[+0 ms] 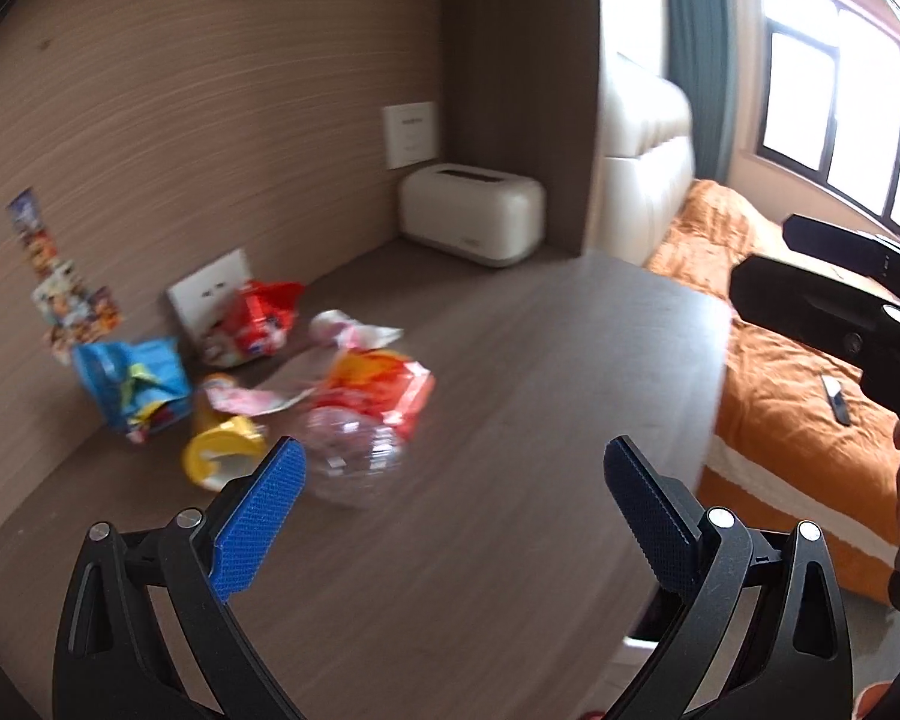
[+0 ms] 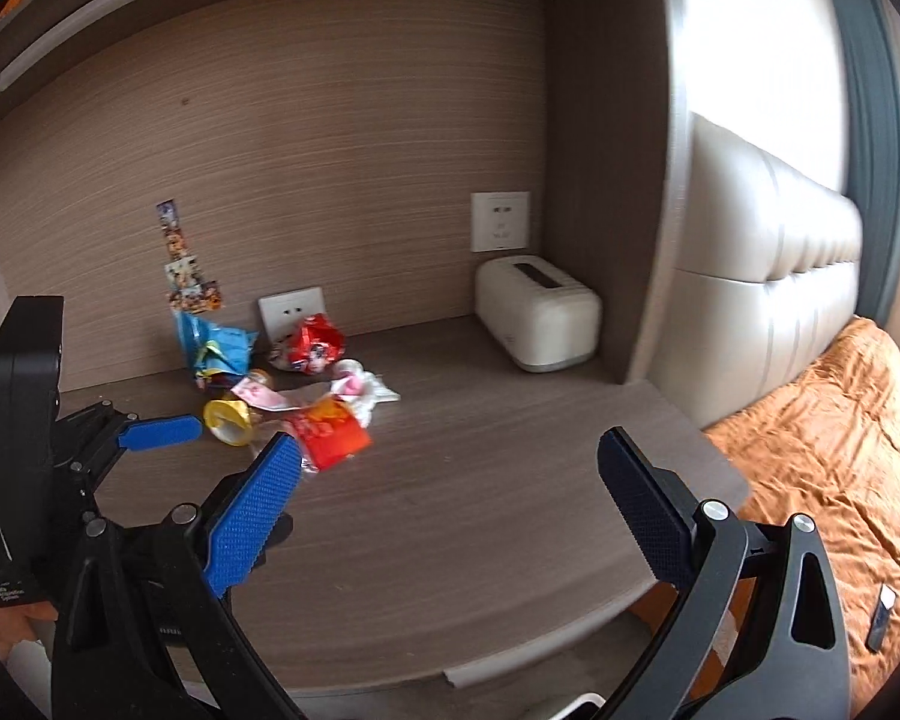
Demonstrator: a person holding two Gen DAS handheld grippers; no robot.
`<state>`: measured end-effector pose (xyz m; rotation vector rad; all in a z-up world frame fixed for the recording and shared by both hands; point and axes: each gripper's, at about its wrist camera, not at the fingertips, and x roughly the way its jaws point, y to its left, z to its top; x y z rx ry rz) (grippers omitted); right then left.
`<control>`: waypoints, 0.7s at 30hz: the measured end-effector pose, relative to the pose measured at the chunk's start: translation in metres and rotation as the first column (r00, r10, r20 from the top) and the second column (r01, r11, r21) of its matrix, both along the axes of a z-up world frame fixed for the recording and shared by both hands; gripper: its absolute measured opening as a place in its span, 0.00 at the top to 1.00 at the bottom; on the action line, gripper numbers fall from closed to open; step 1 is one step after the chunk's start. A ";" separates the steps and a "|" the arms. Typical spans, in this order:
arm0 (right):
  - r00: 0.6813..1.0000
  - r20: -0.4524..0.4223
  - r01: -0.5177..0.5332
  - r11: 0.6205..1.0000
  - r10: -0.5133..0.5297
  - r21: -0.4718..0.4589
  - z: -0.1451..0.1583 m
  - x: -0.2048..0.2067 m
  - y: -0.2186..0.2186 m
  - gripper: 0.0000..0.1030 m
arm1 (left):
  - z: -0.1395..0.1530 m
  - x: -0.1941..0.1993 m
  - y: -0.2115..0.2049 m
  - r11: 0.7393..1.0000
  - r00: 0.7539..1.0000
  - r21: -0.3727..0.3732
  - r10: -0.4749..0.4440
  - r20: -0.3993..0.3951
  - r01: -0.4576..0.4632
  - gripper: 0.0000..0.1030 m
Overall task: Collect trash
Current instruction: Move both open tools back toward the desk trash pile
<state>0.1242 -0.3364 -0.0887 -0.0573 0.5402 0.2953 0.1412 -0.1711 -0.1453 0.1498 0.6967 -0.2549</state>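
Wood-grain desk (image 2: 480,480) in bedside alcove, toaster (image 2: 537,324) at 1 o'clock. Trash pile (image 1: 258,378) sits at 10 o'clock by the back wall. Left gripper (image 1: 450,480) and right gripper (image 2: 450,474) both spread wide, empty, likely lining up a first grab.

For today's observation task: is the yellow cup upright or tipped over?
Tipped over: the yellow cup lies on its side on the desk, its open mouth facing sideways.
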 end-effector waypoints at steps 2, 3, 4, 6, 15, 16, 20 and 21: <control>0.999 -0.018 -0.029 1.000 0.029 0.005 -0.006 0.007 0.013 0.04 | 0.000 0.003 0.022 0.999 0.999 0.012 0.050 0.008 -0.050 0.05; 0.998 -0.031 -0.049 0.999 0.049 0.010 -0.011 0.012 0.023 0.04 | -0.001 0.003 0.033 0.997 0.997 0.024 0.073 0.013 -0.073 0.05; 0.997 -0.040 -0.064 0.998 0.064 0.014 -0.015 0.015 0.030 0.04 | -0.003 0.006 0.044 0.993 0.994 0.048 0.107 0.017 -0.107 0.05; 0.992 -0.073 -0.101 0.995 0.102 0.022 -0.025 0.025 0.048 0.04 | -0.009 0.011 0.066 0.986 0.989 0.074 0.149 0.014 -0.149 0.05; 0.965 -0.218 -0.134 0.988 0.148 0.077 -0.071 0.061 0.103 0.04 | -0.037 0.047 0.135 0.971 0.972 0.065 0.233 -0.020 -0.231 0.05; 0.961 -0.234 -0.130 0.988 0.147 0.086 -0.076 0.064 0.105 0.04 | -0.041 0.052 0.139 0.972 0.973 0.068 0.229 -0.028 -0.227 0.05; 0.935 -0.336 -0.071 0.988 0.114 0.135 -0.100 0.086 0.114 0.04 | -0.056 0.076 0.144 0.973 0.974 0.093 0.216 -0.064 -0.210 0.06; 0.927 -0.358 -0.058 0.988 0.106 0.144 -0.105 0.091 0.114 0.04 | -0.059 0.081 0.144 0.974 0.975 0.101 0.211 -0.071 -0.204 0.06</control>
